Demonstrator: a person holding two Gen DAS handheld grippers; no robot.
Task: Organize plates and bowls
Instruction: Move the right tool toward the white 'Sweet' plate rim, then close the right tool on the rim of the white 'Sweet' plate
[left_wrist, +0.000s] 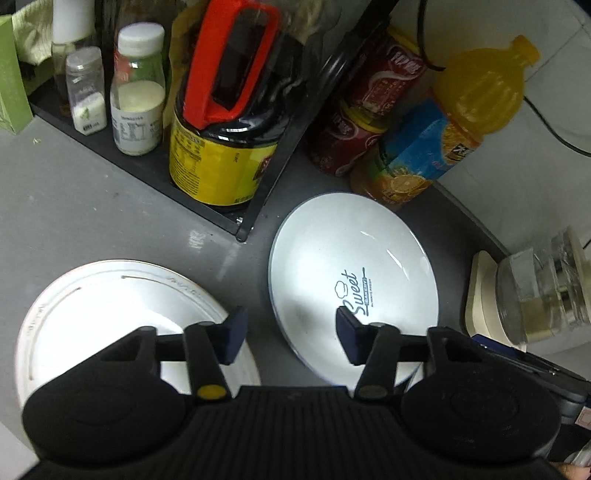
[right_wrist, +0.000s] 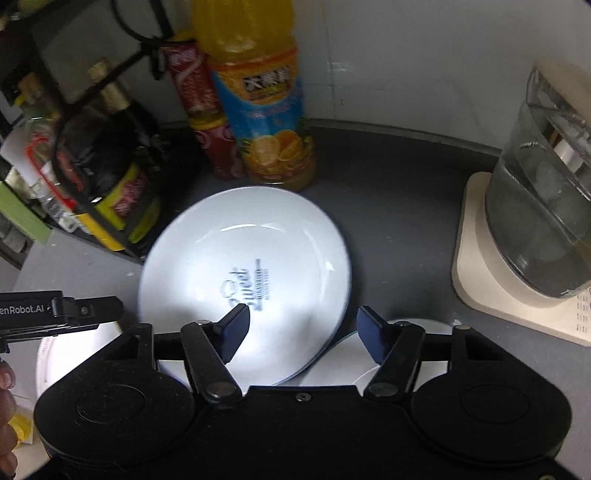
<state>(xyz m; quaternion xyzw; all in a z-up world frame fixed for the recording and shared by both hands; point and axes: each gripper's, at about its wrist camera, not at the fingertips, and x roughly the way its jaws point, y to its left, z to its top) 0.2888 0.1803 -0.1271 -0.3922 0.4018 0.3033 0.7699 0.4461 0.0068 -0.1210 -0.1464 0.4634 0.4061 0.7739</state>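
A white plate printed "Sweet" (left_wrist: 354, 258) (right_wrist: 243, 251) lies on the grey counter (left_wrist: 92, 206). Left of it sits a second white dish (left_wrist: 110, 314) with a ridged rim. My left gripper (left_wrist: 291, 332) hangs open above the gap between them, with one fingertip over each dish and nothing between the pads. My right gripper (right_wrist: 304, 332) is open over the near right rim of the Sweet plate. Its left finger is above that plate. Its right finger is above a third white plate (right_wrist: 373, 369), which the Sweet plate partly overlaps.
A black rack (left_wrist: 207, 210) holds a soy jug with a red handle (left_wrist: 225, 122) and small bottles (left_wrist: 136, 92). An orange juice bottle (right_wrist: 266, 110) and red cans (right_wrist: 210, 136) stand against the wall. A glass jug on a cream base (right_wrist: 535, 221) stands at right. A hand (right_wrist: 5, 384) shows at the left edge.
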